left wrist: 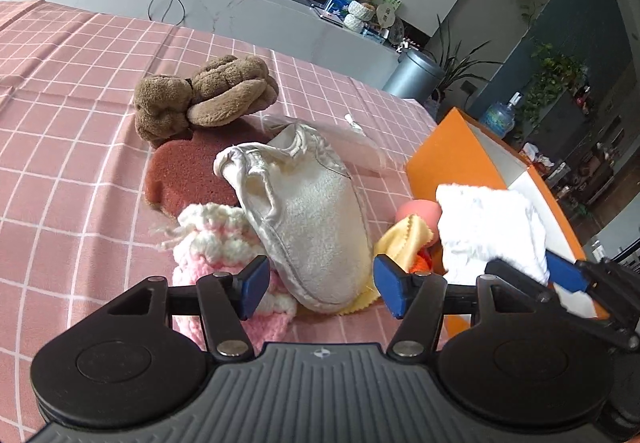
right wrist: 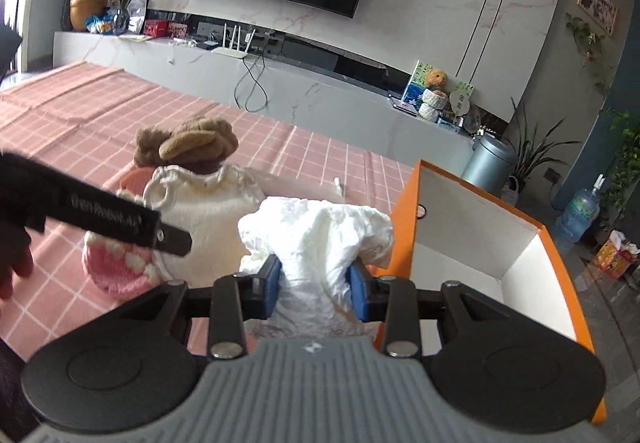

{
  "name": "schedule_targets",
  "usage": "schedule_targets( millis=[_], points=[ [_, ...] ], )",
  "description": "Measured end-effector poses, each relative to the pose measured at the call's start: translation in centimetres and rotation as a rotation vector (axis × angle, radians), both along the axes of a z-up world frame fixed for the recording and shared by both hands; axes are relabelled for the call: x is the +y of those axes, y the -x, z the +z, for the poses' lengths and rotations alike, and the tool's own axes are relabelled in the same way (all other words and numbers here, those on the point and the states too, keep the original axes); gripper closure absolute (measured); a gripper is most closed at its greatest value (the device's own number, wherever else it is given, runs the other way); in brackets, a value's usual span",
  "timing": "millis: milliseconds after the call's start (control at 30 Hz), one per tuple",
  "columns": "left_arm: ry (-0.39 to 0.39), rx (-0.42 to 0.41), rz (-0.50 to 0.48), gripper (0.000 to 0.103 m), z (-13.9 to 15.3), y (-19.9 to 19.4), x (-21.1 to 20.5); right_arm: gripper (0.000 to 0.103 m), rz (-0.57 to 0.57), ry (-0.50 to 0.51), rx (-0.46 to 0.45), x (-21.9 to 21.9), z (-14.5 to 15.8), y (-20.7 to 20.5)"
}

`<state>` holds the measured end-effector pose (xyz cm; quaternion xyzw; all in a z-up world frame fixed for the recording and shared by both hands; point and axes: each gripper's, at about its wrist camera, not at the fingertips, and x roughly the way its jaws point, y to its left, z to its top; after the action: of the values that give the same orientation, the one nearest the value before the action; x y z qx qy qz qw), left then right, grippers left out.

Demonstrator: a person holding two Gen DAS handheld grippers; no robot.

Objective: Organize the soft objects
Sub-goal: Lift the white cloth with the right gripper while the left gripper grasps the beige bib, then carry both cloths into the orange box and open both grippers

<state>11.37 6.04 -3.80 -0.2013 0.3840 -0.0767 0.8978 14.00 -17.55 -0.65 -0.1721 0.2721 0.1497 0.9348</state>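
Your right gripper (right wrist: 316, 281) is clamped on the white cloth (right wrist: 320, 239), its blue pads pressed into the bunched fabric, with the orange box (right wrist: 404, 219) just beside it at three o'clock, open and white inside. Your left gripper (left wrist: 320, 283) stands wide with nothing gripped, the cream pouch (left wrist: 308, 219) lying between its fingers and untouched by the pads. Around the pouch sit the pink knit (left wrist: 212, 239) at nine o'clock, the yellow cloth (left wrist: 404, 239) at three, and the red sponge (left wrist: 188, 175) and brown plush (left wrist: 204, 91) at eleven on the checked tablecloth (left wrist: 80, 123).
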Motion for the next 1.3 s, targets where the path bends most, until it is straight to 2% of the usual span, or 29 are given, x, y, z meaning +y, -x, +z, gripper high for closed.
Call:
schedule_targets(
  millis=[167, 200, 267, 400, 533, 667, 733, 767, 800, 900, 1033, 1300],
  points=[
    [-0.031, 0.004, 0.023, 0.033, 0.0, -1.4, 0.0, 0.067, 0.042, -0.005, 0.001, 2.3, -0.5, -2.8],
    [-0.034, 0.001, 0.025, 0.038, 0.0, -1.6, 0.0, 0.068, 0.047, -0.01, 0.007, 2.8, -0.9, -3.5],
    [-0.057, 0.016, 0.045, 0.041, -0.1, -2.1, 0.2, 0.068, 0.028, -0.005, 0.022, 3.5, -2.0, -4.8],
    [-0.017, -0.019, 0.021, 0.043, -0.4, -2.6, 0.8, 0.068, -0.002, -0.066, 0.123, 3.5, -3.8, -6.8],
    [0.039, -0.084, -0.017, 0.046, -0.2, -2.6, 1.0, 0.068, -0.004, -0.086, 0.133, 3.5, -4.6, -6.9],
    [0.052, -0.027, -0.009, 0.047, -1.4, -4.3, 0.8, 0.068, -0.01, -0.137, 0.161, 3.0, -4.7, -7.3],
    [0.027, -0.028, 0.008, 0.05, -1.8, -4.8, 0.7, 0.068, -0.005, -0.139, 0.163, 3.1, -4.8, -7.3],
    [0.017, -0.037, 0.011, 0.057, -1.7, -5.0, 0.5, 0.068, -0.006, -0.135, 0.159, 3.2, -4.9, -7.2],
    [0.005, -0.049, 0.011, 0.069, -1.6, -4.9, 0.4, 0.068, -0.007, -0.131, 0.155, 3.2, -4.9, -7.2],
    [-0.079, -0.073, 0.0, 0.093, -1.1, -4.7, -0.4, 0.067, -0.01, -0.13, 0.149, 3.2, -5.0, -7.1],
    [-0.127, -0.126, -0.013, 0.096, -0.1, -3.7, -1.1, 0.068, -0.017, -0.137, 0.112, 2.9, -4.1, -6.5],
    [-0.141, -0.26, -0.034, 0.098, 4.4, -1.1, -1.7, 0.067, -0.029, -0.235, 0.027, 0.5, 0.4, -4.1]
  ],
)
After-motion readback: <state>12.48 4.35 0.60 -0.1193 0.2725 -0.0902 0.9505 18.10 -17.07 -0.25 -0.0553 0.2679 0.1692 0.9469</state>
